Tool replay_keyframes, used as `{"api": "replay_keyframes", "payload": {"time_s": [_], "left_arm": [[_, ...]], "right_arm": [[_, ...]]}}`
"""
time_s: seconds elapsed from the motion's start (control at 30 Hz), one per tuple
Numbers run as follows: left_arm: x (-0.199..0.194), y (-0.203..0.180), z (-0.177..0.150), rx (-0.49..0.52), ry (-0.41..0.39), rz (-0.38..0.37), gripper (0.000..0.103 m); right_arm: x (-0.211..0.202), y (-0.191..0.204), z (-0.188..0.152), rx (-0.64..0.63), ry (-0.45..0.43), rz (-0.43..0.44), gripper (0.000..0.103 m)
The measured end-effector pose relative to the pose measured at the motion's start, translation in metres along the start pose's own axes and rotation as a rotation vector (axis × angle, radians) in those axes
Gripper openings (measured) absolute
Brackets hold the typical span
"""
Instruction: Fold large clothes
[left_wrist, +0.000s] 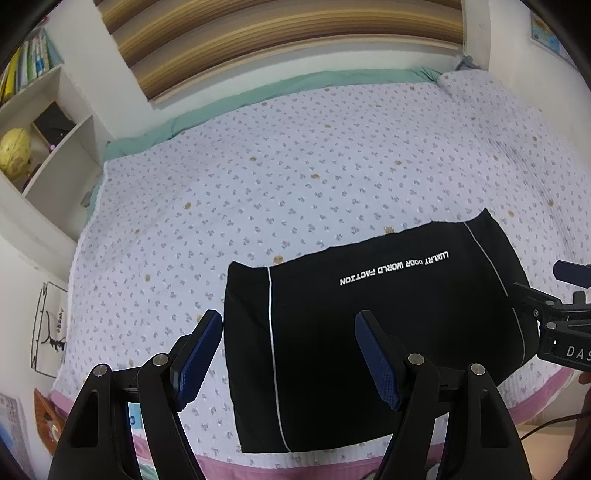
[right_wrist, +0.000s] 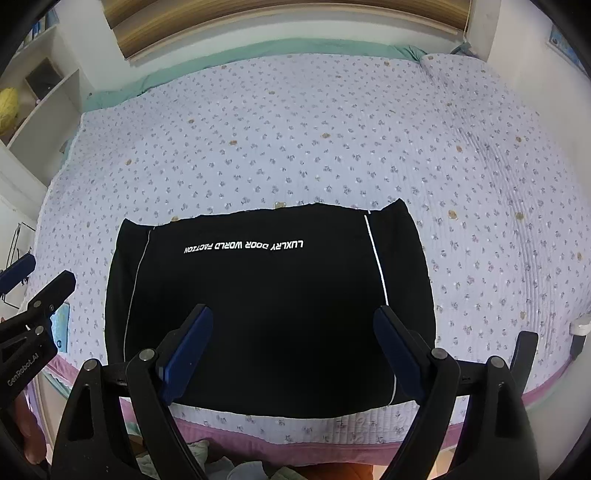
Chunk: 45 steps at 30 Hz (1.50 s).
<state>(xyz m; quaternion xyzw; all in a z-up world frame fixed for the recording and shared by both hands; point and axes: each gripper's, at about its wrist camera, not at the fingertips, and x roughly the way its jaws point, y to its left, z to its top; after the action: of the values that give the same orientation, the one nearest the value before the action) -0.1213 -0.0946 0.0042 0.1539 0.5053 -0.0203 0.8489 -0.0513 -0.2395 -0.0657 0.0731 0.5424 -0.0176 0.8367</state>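
Note:
A black garment (left_wrist: 369, 332) with white side piping and upside-down white lettering lies folded into a flat rectangle near the bed's front edge; it also shows in the right wrist view (right_wrist: 273, 306). My left gripper (left_wrist: 288, 325) is open and empty, held above the garment's left part. My right gripper (right_wrist: 293, 321) is open and empty above the garment's near middle. The right gripper also shows at the right edge of the left wrist view (left_wrist: 565, 321), and the left gripper at the left edge of the right wrist view (right_wrist: 33, 295).
The bed has a pale floral quilt (left_wrist: 295, 177) with a pink border (right_wrist: 295, 448) at the front. White shelves (left_wrist: 55, 147) with books and a yellow globe stand at the left. A wooden headboard (left_wrist: 288, 33) is at the back. Clothes lie on the floor (right_wrist: 221, 465).

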Motion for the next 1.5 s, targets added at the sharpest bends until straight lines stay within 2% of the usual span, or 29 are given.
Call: {"api": "replay_keyframes", "payload": {"time_s": [0.47, 1.23, 1.4, 1.5], "left_arm": [[0.007, -0.017, -0.001, 0.045, 0.015, -0.020, 0.075], [0.016, -0.006, -0.007, 0.021, 0.044, -0.008, 0.075], [0.013, -0.003, -0.008, 0.005, 0.024, -0.030, 0.075], [0.009, -0.002, -0.008, 0.008, -0.020, 0.010, 0.075]], "right_arm": [[0.007, -0.015, -0.009, 0.029, 0.020, -0.020, 0.090], [0.020, -0.007, -0.011, 0.005, 0.055, -0.012, 0.090], [0.023, -0.007, -0.010, 0.006, 0.061, -0.010, 0.090], [0.023, -0.007, -0.011, 0.005, 0.059, -0.013, 0.090]]}}
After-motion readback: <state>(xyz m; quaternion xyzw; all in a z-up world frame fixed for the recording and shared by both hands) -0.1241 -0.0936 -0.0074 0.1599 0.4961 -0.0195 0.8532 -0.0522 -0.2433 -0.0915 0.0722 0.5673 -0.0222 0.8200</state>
